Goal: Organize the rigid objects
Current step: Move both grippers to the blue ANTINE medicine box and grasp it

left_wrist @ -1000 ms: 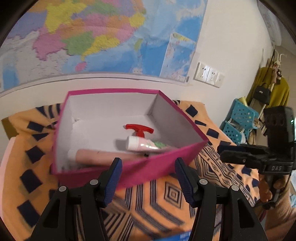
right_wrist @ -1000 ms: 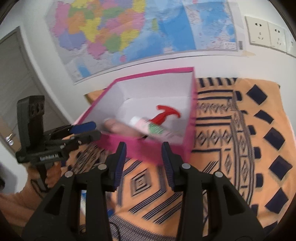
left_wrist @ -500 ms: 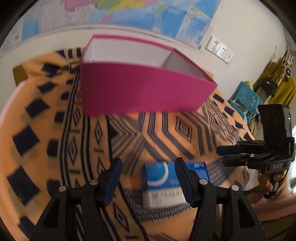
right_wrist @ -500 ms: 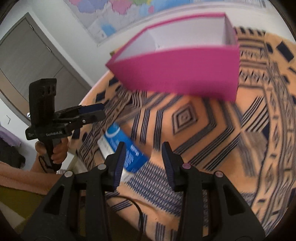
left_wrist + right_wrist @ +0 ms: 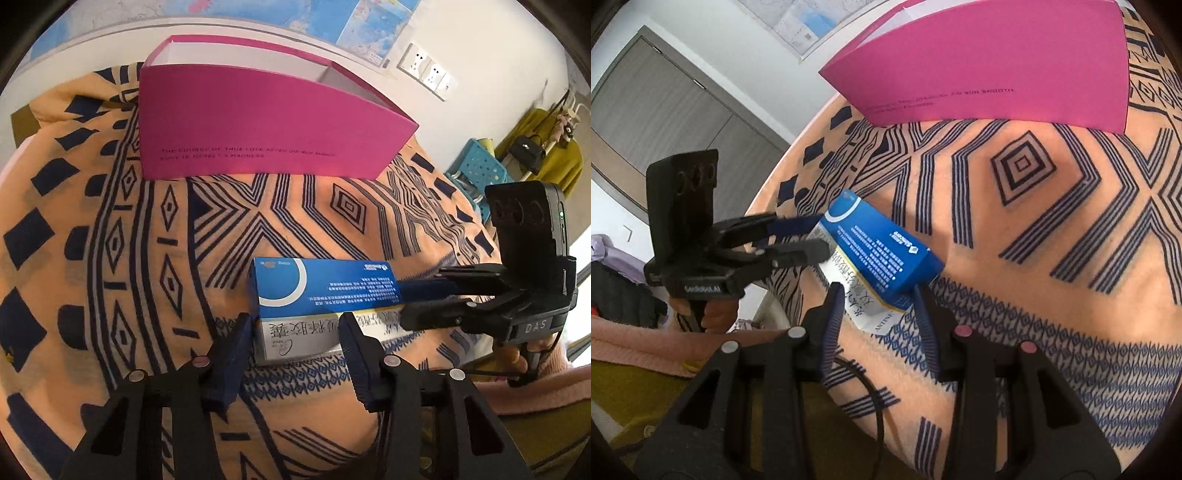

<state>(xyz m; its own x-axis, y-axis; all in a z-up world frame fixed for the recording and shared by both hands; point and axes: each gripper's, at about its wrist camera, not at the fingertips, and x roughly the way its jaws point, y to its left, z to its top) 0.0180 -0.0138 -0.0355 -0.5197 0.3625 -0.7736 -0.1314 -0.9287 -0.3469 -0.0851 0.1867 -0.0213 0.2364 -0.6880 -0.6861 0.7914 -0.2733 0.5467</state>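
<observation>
Where the view starts, at the left claw, the jaws stand partly apart and have just been closing. The near end of a blue and white carton sits between the blue pads. The left pad lies against the carton's side and the right pad crosses its white face; whether they clamp it I cannot tell. The right claw straddles the carton's other low corner, jaws likewise partly apart; contact looks close on both sides, but a firm grasp cannot be told either. Each claw shows in the other's view as a black tool reaching level to the carton's end, a hand on its grip and a pink sleeve behind. The carton lies flat on its broad side, blue face up, white printed side toward the left claw, near the front edge of the table. An orange cloth with dark blue stripes and diamonds covers the table. Well beyond the carton, at the far side of the cloth, stands an open magenta box, white inside, small print on its front wall; its contents are hidden from here. Behind it, the wall carries a map and white sockets. Farther right a blue basket; far left, a grey door.
</observation>
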